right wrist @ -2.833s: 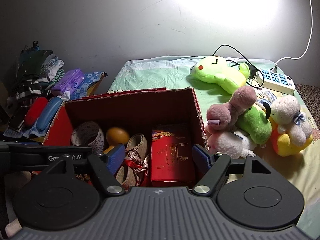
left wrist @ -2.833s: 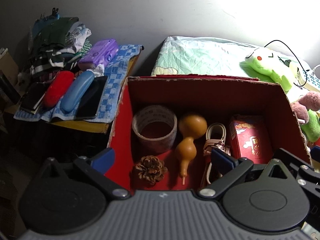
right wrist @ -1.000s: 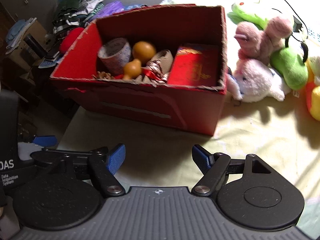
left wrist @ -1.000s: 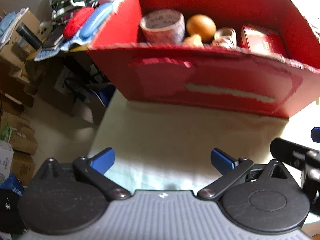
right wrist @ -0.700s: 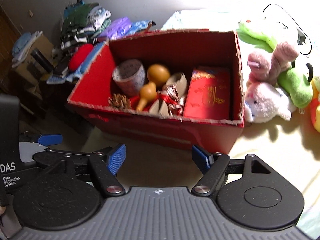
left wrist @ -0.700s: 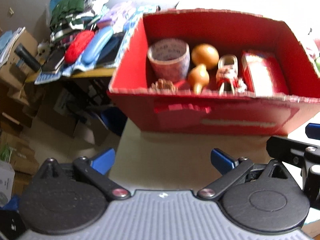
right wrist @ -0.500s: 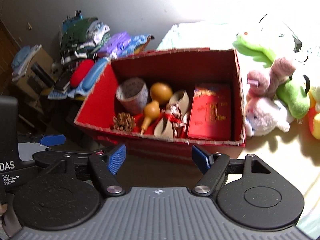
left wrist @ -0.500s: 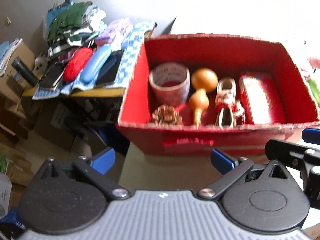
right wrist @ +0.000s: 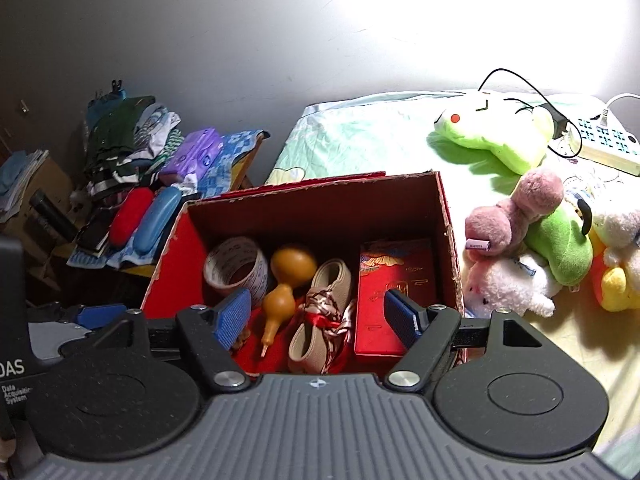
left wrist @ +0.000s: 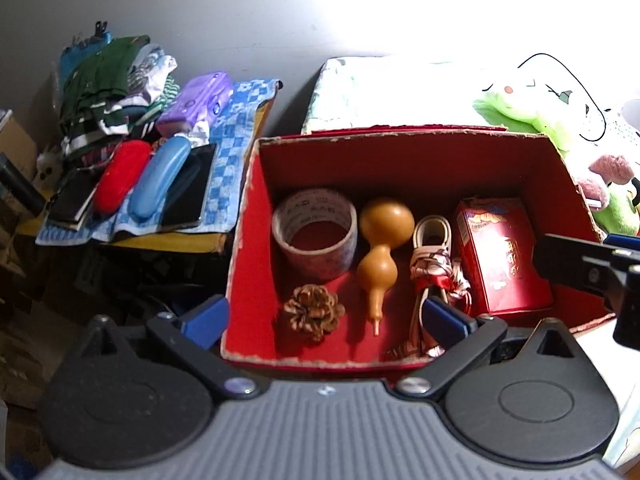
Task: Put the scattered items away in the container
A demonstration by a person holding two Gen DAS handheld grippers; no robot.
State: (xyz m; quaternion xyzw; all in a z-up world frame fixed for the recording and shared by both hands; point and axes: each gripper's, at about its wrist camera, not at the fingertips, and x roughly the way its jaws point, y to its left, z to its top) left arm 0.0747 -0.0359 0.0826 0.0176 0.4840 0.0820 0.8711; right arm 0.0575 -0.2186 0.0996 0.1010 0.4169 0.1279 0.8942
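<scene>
Red cardboard box [right wrist: 450,216] sits on a bed [right wrist: 360,136] against a grey wall [right wrist: 240,40], holding a tape roll [left wrist: 314,232], gourd [left wrist: 382,248], pine cone [left wrist: 314,312], small shoe [right wrist: 320,320] and red packet [right wrist: 394,292]. Plush toys [right wrist: 516,248] lie just right of it; a cluttered side stand [left wrist: 120,236] is left. Both the left gripper [left wrist: 326,320] and right gripper [right wrist: 318,316] hover above the box's near edge, jaws spread, empty.

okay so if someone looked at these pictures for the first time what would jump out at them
Probably the red box in the middle, holding a tape roll, a gourd, a pine cone, a shoe and a red packet. To its right, bright plush toys lie on the bed; both grippers are open and empty.
</scene>
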